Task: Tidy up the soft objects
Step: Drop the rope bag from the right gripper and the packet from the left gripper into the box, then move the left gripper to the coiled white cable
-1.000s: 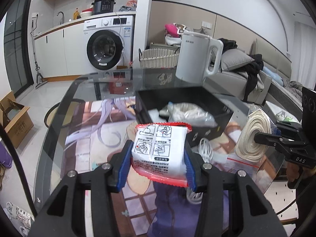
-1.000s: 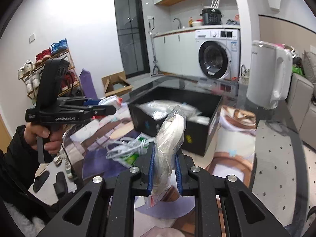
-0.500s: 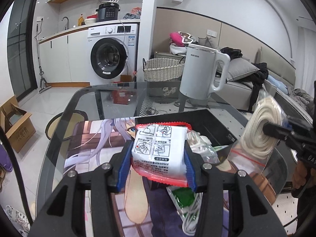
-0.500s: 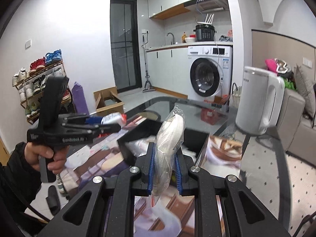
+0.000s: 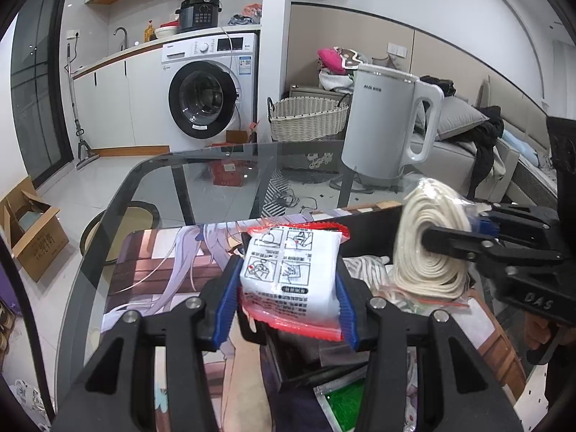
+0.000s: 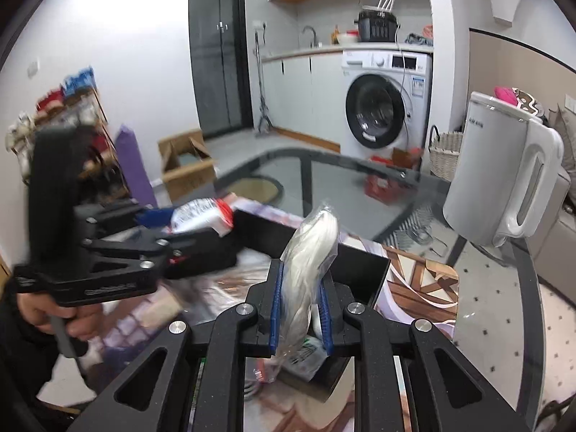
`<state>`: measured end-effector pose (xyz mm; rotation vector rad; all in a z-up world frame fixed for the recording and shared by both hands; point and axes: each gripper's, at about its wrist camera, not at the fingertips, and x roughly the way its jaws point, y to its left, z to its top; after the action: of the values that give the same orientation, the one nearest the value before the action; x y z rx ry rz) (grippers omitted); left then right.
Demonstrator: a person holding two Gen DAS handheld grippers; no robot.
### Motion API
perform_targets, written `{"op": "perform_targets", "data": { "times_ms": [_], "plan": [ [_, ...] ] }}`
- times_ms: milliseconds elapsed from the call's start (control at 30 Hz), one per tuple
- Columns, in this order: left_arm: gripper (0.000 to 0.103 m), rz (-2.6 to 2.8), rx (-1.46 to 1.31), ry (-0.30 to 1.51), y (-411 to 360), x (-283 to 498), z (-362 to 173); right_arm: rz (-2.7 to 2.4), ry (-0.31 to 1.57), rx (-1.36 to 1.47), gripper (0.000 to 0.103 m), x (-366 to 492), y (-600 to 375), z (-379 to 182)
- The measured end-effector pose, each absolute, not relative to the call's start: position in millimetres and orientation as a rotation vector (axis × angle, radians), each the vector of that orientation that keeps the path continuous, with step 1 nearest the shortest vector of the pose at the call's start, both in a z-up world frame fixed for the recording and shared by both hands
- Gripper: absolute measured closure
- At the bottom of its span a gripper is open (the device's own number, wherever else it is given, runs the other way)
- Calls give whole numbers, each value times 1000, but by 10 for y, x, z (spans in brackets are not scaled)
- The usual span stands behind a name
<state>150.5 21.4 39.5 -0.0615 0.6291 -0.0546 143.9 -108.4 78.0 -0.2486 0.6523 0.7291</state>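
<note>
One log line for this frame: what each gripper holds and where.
left gripper: shut on white packet | right gripper: shut on bagged rope coil | both above black bin | nothing released

White kettle [image 5: 387,126] on glass table [image 5: 201,180]; washing machine [image 5: 208,90], wicker basket [image 5: 306,122] behind

A dark-rimmed glass table [image 5: 151,194] carries a printed anime mat [image 5: 162,270], a black open box [image 6: 363,270] standing on that mat, and a white kettle [image 5: 388,126].
</note>
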Motion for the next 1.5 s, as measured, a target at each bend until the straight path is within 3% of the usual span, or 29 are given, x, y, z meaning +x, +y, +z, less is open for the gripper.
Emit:
{"op": "perform_targets", "data": {
  "times_ms": [267, 333, 467, 600, 700, 933, 1167, 1500],
  "plan": [
    [55, -50, -8, 635, 80, 1657, 316, 679, 733, -411, 85, 1610, -776, 398],
    [55, -64, 20, 652, 25, 1694, 282, 660, 707, -445, 81, 1562, -744, 408],
    [55, -63, 72, 663, -85, 1731, 192, 628, 647, -451, 45, 1495, -838, 516],
    [46, -80, 101, 666, -150, 1740, 178, 617, 608, -428, 30, 1431, -974, 611],
    [43, -83, 89, 672, -139, 1744, 189, 616, 607, -424, 28, 1412, -1036, 638],
    [1, -58, 69, 630, -132, 1588, 299, 648, 612, -334, 15, 1283, -1232, 687],
    [0, -50, -9, 567, 54, 1313, 488, 652, 583, -260, 1, 1080, -1397, 778],
    [0, -25, -26, 533, 171, 981, 541, 640, 575, -203, 1, 915, -1479, 732]
  ]
}}
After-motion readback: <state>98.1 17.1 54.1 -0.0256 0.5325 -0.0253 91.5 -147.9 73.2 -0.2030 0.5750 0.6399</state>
